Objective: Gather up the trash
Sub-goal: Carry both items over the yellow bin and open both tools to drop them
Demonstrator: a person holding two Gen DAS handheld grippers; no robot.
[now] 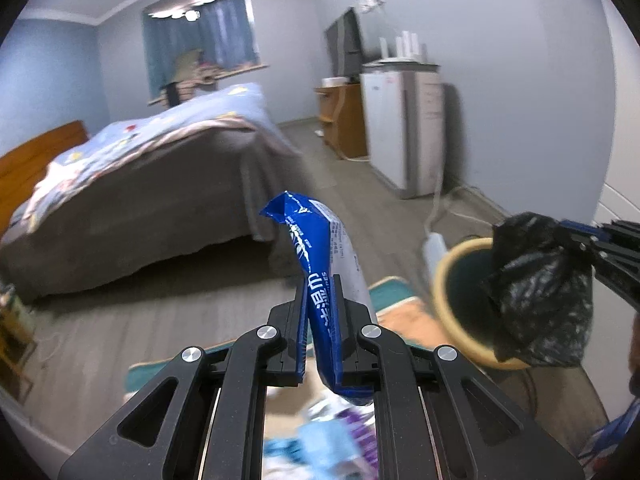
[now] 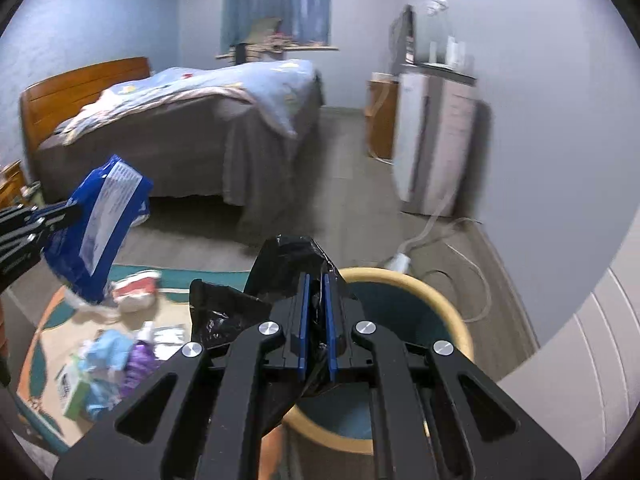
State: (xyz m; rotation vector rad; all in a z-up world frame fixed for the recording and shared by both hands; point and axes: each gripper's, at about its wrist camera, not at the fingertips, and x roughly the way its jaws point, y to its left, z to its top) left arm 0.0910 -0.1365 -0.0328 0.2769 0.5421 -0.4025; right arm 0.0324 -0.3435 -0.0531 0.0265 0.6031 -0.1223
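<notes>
My left gripper (image 1: pixel 319 284) is shut on a blue and white plastic wrapper (image 1: pixel 312 240), held up in the air; from the right wrist view the same wrapper (image 2: pixel 98 224) shows at the left with the left gripper (image 2: pixel 76 210) clamped on it. My right gripper (image 2: pixel 316 280) is shut on a crumpled black plastic bag (image 2: pixel 288 260), hanging over the round bin with a tan rim (image 2: pixel 452 312). In the left wrist view the black bag (image 1: pixel 540 292) hangs in front of the bin (image 1: pixel 444 280), with the right gripper's fingers (image 1: pixel 600 248) on it.
Several pieces of litter (image 2: pixel 116 360) lie on a round patterned rug (image 2: pixel 44 344): a white and red packet (image 2: pixel 134 288), blue and purple wrappers. A bed (image 2: pixel 192 120) stands behind, a white appliance (image 2: pixel 432 136) by the right wall, with a hose and power strip (image 2: pixel 400 262) on the floor.
</notes>
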